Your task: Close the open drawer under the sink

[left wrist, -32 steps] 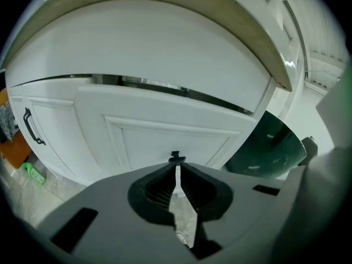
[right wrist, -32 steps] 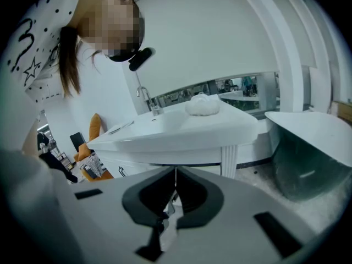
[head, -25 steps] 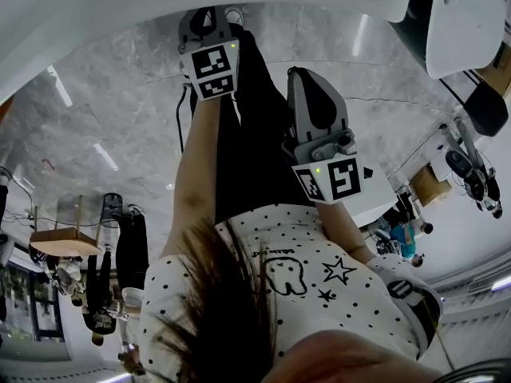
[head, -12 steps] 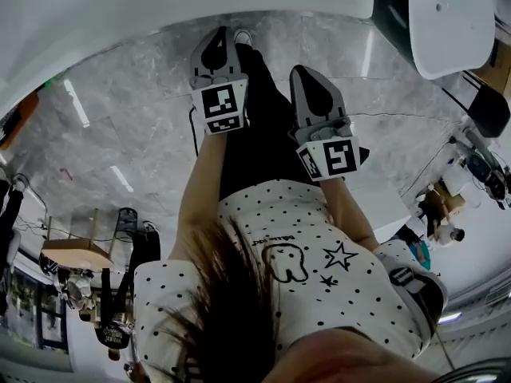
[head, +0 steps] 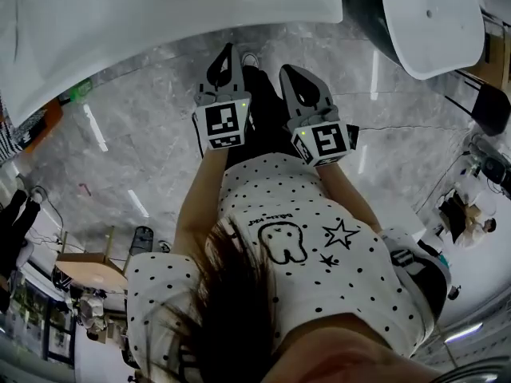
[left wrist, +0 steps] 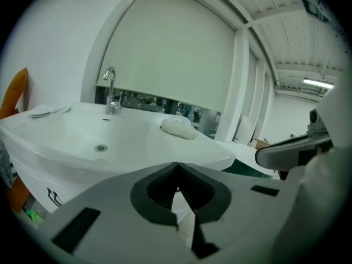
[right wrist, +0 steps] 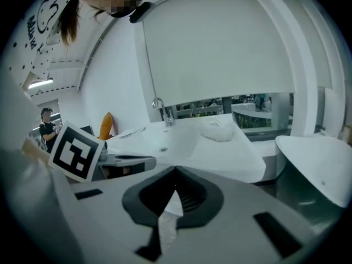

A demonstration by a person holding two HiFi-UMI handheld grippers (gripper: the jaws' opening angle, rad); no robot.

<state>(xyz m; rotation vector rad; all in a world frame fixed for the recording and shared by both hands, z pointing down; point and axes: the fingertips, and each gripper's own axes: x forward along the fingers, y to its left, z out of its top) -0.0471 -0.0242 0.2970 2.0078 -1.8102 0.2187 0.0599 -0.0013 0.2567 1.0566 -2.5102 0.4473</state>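
Observation:
The white sink (head: 160, 22) runs across the top of the head view, and its basin (left wrist: 82, 136) with a chrome faucet (left wrist: 110, 89) lies ahead in the left gripper view. From the frames I cannot make out a drawer; only a white front (left wrist: 38, 180) shows below the basin. My left gripper (head: 227, 53) and right gripper (head: 289, 73) are held side by side in front of the sink, touching nothing. The left gripper (left wrist: 177, 166) is shut and empty. The right gripper (right wrist: 176, 172) also has its jaws closed together with nothing between them.
A white lump (left wrist: 177, 127) lies on the sink's right part. An orange thing (left wrist: 16, 92) stands at the sink's left end. A second white fixture (head: 435, 22) is to the right. Grey marble floor (head: 120, 142) lies below. People stand far right (head: 467, 214).
Both grippers have risen and drawn closer side by side in front of the sink. The sink's edge now fills more of the head view's top.

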